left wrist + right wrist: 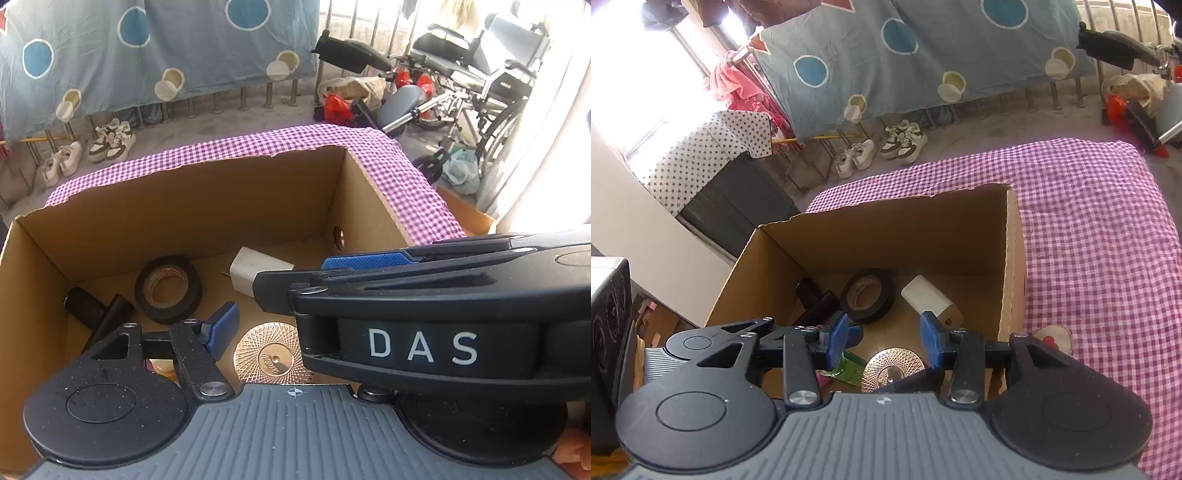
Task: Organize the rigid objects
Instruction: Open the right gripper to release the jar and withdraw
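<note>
**Over the open box, both grippers tipped downward**

Down at the bottom of both views, two grippers hang above an open cardboard box (886,236) sitting on a purple checked cloth (1089,221). Both point steeply down into it. The right gripper (884,338) shows its two blue pads parted at a moderate gap, and nothing is pinched between them. Through that gap, low in the frame, lies a shiny patterned metal disc (894,369), with a green item (849,369) just left of it. Now the left wrist view: the left gripper (291,295) has its jaws standing apart and empty. One blue pad sits lower left, while the other finger crosses the right half of the frame, marked DAS. On the box floor rest a black tape roll (168,290), a white charger block (255,271) just right of it, and dark cylinders (98,314) by the left wall.
</note>
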### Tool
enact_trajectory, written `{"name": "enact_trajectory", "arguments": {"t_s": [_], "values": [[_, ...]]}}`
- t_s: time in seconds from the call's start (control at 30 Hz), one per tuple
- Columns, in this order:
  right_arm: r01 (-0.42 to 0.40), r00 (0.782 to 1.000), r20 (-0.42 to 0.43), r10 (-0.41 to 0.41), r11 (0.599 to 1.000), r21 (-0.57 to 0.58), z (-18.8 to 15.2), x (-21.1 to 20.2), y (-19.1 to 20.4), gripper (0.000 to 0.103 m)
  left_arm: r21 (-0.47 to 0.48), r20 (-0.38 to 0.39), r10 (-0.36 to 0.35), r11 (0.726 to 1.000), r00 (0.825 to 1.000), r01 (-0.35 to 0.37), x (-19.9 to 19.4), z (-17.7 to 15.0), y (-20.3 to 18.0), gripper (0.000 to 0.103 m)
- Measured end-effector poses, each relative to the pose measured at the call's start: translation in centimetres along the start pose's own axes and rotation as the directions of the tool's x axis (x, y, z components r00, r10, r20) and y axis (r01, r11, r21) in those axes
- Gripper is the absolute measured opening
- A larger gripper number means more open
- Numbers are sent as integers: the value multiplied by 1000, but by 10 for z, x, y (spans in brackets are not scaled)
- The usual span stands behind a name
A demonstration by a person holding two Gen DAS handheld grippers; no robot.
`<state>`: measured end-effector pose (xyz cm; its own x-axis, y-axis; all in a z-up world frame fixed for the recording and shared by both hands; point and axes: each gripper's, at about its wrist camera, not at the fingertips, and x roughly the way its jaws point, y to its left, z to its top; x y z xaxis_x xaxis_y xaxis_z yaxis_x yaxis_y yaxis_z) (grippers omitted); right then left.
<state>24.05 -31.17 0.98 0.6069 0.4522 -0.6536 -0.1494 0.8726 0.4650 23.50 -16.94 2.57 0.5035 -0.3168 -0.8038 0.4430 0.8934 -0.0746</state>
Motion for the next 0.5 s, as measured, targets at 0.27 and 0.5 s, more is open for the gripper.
{"name": "enact_trajectory", "arguments": {"t_s": [0.27, 0.5], "values": [[-20, 994, 111, 19, 1000, 8, -15, -41, 0, 57, 35, 94, 26, 999, 995, -29, -30, -9, -8, 74], [44, 976, 216, -37, 999, -28, -39, -94, 12, 71, 35, 192, 19, 999, 981, -26, -74, -33, -8, 83]]}}
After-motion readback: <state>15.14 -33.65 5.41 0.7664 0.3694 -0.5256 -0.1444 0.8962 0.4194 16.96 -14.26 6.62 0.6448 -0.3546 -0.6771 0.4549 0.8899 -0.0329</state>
